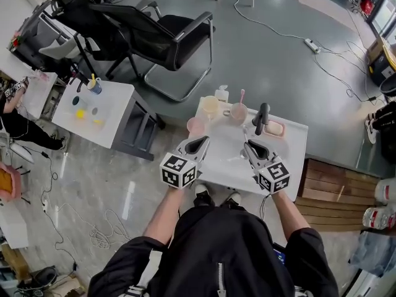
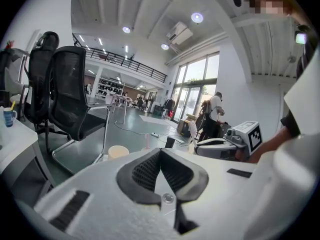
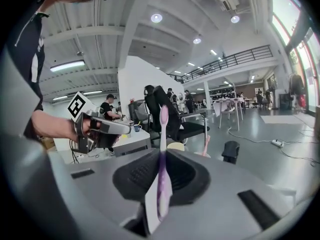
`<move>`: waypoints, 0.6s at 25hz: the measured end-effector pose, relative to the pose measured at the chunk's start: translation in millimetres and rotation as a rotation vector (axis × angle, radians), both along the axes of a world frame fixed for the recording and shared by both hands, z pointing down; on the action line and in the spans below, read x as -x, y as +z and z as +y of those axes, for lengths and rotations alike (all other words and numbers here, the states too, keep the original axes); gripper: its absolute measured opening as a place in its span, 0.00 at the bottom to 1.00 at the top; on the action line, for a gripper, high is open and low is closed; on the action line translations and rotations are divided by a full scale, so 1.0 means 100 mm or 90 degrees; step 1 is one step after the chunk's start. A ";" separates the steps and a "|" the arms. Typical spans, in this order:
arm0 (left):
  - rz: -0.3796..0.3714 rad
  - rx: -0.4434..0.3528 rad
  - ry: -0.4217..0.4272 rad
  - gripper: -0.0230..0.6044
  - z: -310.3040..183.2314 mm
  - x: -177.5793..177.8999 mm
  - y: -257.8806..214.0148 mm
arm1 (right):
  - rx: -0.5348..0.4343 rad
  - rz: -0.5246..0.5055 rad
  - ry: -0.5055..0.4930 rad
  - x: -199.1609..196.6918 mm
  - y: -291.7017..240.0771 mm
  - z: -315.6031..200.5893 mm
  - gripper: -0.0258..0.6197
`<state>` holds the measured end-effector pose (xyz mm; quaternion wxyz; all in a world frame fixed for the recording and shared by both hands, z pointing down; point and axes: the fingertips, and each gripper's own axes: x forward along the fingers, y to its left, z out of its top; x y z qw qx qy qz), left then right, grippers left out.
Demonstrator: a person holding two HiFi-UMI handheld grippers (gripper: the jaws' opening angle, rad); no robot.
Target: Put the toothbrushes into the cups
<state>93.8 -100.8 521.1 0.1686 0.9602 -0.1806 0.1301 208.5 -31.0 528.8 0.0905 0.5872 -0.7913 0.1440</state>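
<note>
Black chair (image 1: 154, 30) beyond white table (image 1: 294, 147) with cups (image 1: 210, 105)

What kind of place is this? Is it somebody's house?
Probably not a house. It looks like a big open office or workshop hall. A black office chair stands on a wide grey floor where a power strip lies, and there are tall windows and an upstairs balcony.

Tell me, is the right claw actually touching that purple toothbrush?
Touching. The right gripper view shows the purple toothbrush clamped in the right claw. The jaws press on its handle from both sides, and its head sticks up beyond them.
</note>
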 end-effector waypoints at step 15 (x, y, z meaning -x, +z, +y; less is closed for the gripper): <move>-0.003 0.007 -0.113 0.04 -0.42 0.87 0.08 | 0.005 -0.030 0.002 0.34 0.01 -1.04 0.11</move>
